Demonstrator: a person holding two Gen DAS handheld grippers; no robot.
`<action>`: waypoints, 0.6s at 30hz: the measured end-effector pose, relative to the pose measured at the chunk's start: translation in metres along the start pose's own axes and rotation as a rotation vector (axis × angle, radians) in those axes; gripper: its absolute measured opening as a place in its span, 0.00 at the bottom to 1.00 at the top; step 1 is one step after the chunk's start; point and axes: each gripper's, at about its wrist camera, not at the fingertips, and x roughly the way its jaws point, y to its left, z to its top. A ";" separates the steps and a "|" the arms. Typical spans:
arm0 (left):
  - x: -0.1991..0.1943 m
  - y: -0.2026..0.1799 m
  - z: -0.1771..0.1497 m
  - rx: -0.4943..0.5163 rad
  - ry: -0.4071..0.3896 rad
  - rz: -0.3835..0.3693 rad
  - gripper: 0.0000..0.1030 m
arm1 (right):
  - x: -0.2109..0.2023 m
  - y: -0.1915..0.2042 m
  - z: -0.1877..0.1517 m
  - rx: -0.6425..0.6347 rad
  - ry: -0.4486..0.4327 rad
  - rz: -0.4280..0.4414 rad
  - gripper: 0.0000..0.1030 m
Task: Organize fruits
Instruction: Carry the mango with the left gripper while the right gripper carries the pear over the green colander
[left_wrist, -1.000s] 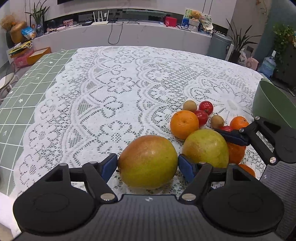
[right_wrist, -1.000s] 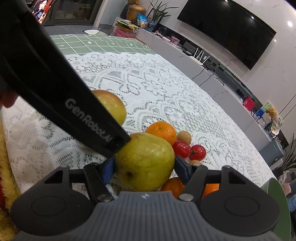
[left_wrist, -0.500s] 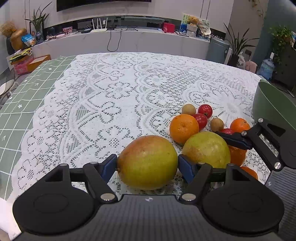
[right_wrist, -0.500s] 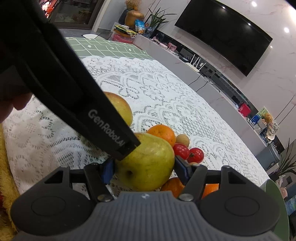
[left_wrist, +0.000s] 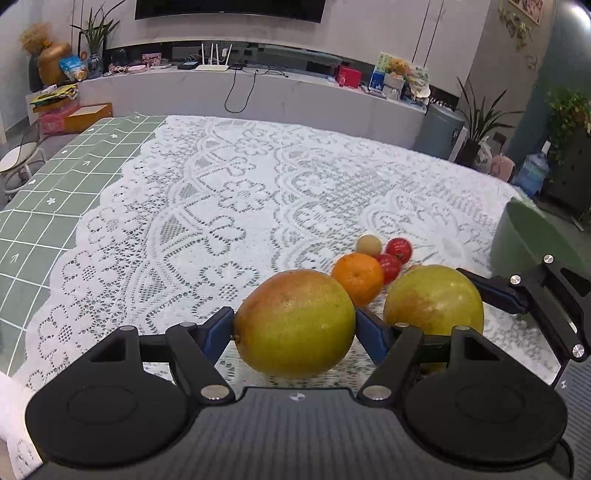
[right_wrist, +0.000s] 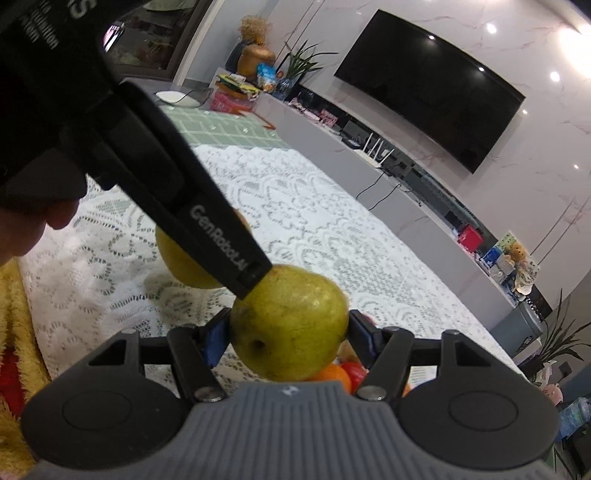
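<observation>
My left gripper (left_wrist: 294, 328) is shut on a red-green mango (left_wrist: 295, 317) and holds it above the lace tablecloth (left_wrist: 221, 206). My right gripper (right_wrist: 290, 334) is shut on a second yellow-green mango (right_wrist: 291, 321), also raised; that mango shows at the right of the left wrist view (left_wrist: 434, 299). The left gripper's body (right_wrist: 207, 236) crosses the right wrist view and hides most of the first mango (right_wrist: 181, 266). On the cloth beyond lie an orange (left_wrist: 357, 275), two red tomatoes (left_wrist: 399, 249) and a small tan fruit (left_wrist: 368, 244).
A green bowl (left_wrist: 528, 240) stands at the right table edge. The green checked tablecloth (left_wrist: 55, 192) shows at the left. A low white TV counter (left_wrist: 258, 96) with clutter runs behind the table. More orange and red fruit (right_wrist: 340, 373) lies under the right gripper.
Both grippers have lifted their mangoes off the cloth. The views have tilted up, and the fruit pile now sits lower and partly hidden.
</observation>
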 end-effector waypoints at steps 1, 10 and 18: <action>-0.003 -0.001 0.001 -0.005 -0.003 -0.008 0.80 | -0.004 -0.002 0.000 0.006 -0.006 -0.003 0.62; -0.032 -0.036 0.018 0.042 -0.031 -0.070 0.80 | -0.042 -0.052 -0.004 0.128 -0.033 -0.011 0.62; -0.040 -0.097 0.046 0.206 -0.075 -0.117 0.80 | -0.069 -0.114 -0.022 0.196 -0.036 -0.079 0.62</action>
